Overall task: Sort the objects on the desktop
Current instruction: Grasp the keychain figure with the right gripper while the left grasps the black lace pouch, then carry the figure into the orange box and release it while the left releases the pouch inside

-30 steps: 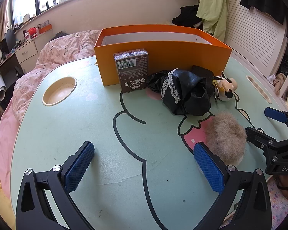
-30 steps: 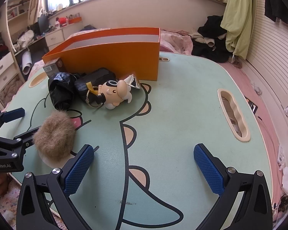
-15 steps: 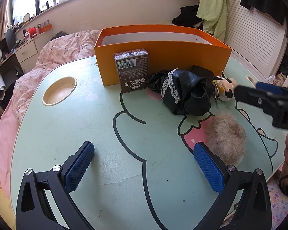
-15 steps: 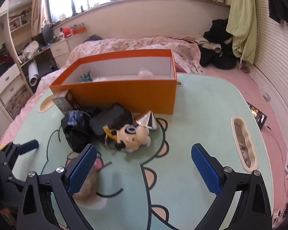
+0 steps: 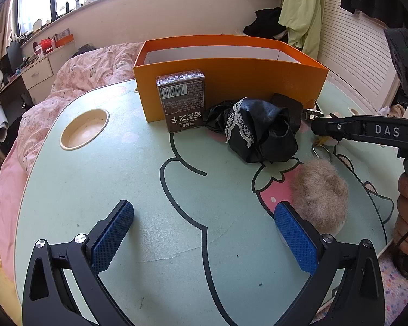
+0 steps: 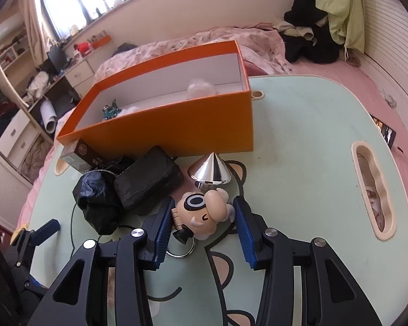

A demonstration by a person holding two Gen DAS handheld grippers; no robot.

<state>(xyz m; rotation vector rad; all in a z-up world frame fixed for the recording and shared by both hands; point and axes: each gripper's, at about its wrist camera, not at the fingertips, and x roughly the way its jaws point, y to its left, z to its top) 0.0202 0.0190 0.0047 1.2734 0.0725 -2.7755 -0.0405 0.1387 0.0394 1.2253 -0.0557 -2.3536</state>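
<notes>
My right gripper [image 6: 202, 217] is partly closed around a small cartoon figure keychain [image 6: 204, 214] on the green table [image 6: 299, 146]; its blue pads [image 6: 242, 225] sit close on both sides, and contact is unclear. A silver cone [image 6: 210, 172], a black pouch [image 6: 148, 180] and a black lace-trimmed cloth [image 5: 255, 133] lie before the orange box [image 6: 176, 125]. A brown carton [image 5: 181, 100] stands against the box. My left gripper [image 5: 204, 233] is open and empty, low over the table, with a furry brown ball [image 5: 321, 193] by its right finger.
The orange box holds a small green toy [image 6: 110, 110] and a clear round thing [image 6: 201, 88]. A round cup recess [image 5: 84, 129] is at the table's left, a long slot [image 6: 374, 187] at its right. Bed and desk lie beyond.
My right gripper rose, moved forward over the table and came down around the figure keychain, its jaws narrowing. The left gripper has not moved.
</notes>
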